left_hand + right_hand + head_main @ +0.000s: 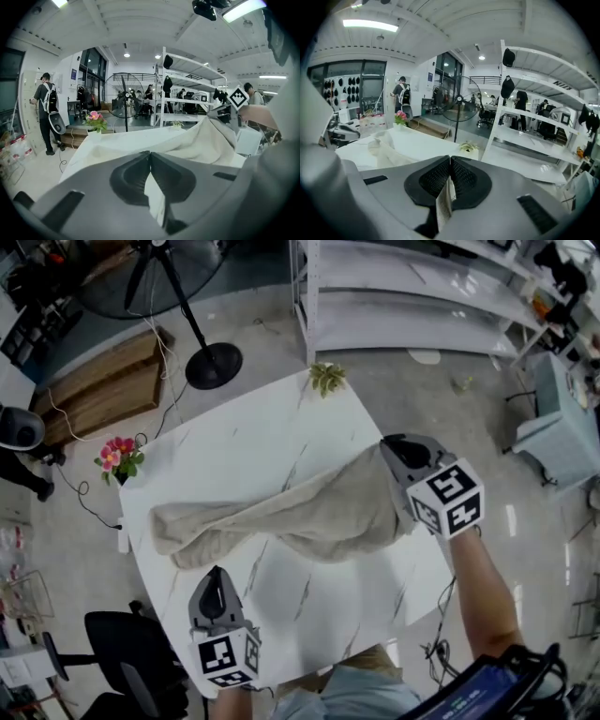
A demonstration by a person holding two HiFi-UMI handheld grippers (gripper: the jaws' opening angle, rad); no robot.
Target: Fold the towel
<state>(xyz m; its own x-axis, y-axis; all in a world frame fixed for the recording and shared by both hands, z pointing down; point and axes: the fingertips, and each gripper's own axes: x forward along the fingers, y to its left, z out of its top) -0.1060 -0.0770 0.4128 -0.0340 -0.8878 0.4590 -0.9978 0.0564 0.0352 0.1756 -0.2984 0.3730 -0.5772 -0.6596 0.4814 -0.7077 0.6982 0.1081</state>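
White marble table (319, 615) is crossed by the towel (300, 512). One edge is pinched in the closed right claw (392, 451) and held raised; another is clamped in the closed left claw (216, 576). A fold seems under way; next, the raised edge should be carried across and laid flat.

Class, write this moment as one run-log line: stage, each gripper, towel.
stage: fold under way | left gripper: shut on towel | right gripper: shut on towel end, held above table | towel: rest bunched on table
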